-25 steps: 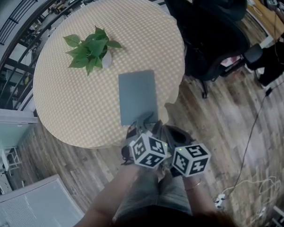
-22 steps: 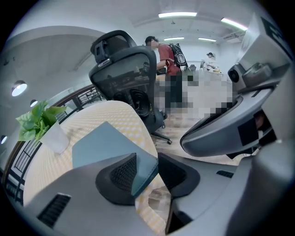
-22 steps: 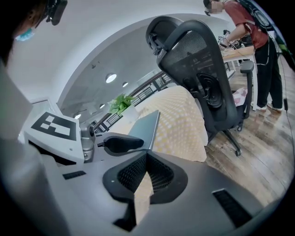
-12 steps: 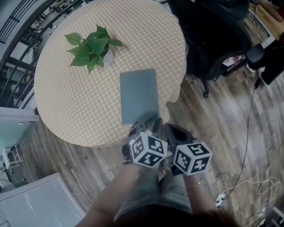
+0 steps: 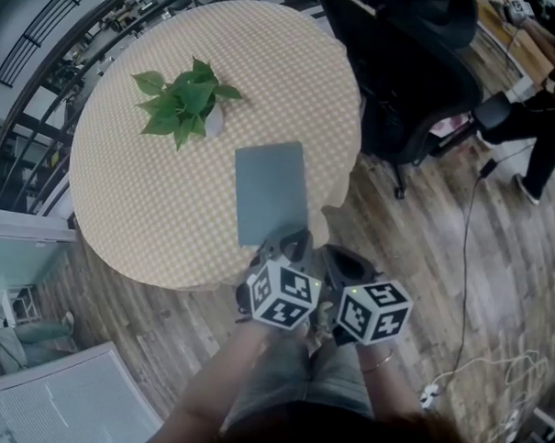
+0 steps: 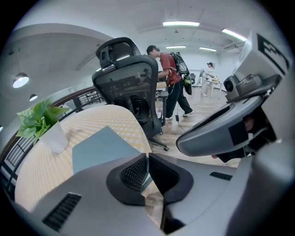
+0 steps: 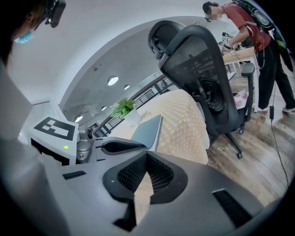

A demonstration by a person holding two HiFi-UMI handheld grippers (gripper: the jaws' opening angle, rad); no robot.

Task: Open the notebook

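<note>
- On the round tabletop point(image 5: 149, 210), which is wearing a pale yellow checked cloth, a closed grey-blue notebook point(image 5: 270, 193) is lying flat, close to the edge nearest the person.
- Just beyond the notebook's far left corner, a leafy green plant point(image 5: 184, 99) is standing in a small white pot point(image 5: 211, 119).
- At the notebook's near right corner, the left hand-held gripper point(image 6: 147, 159) is pointing down at the cover. Its jaws have just been closing and are now sitting almost pressed together. A thin sliver of the notebook's edge is pinched between the dark ribbed pads point(image 6: 133, 173).
- Just to the right of that same notebook corner, the right hand-held gripper point(image 7: 144, 156) is hovering beside the left one. Its jaws are meeting at the tips and gripping nothing, with only checked cloth showing through the gap below them.
- Nearer the person than the notebook, two white cubes with black square markers are sitting side by side, the left cube point(image 5: 282, 294) and the right cube point(image 5: 375, 310), one on each gripper.
- To the right of the notebook, off the tabletop, a black office chair point(image 5: 403, 75) is standing on a wood-plank floor point(image 5: 442, 242).
- Far beyond the notebook, in the left gripper view, a person point(image 6: 169, 78) in a red top is leaning forward, wearing a backpack.
</note>
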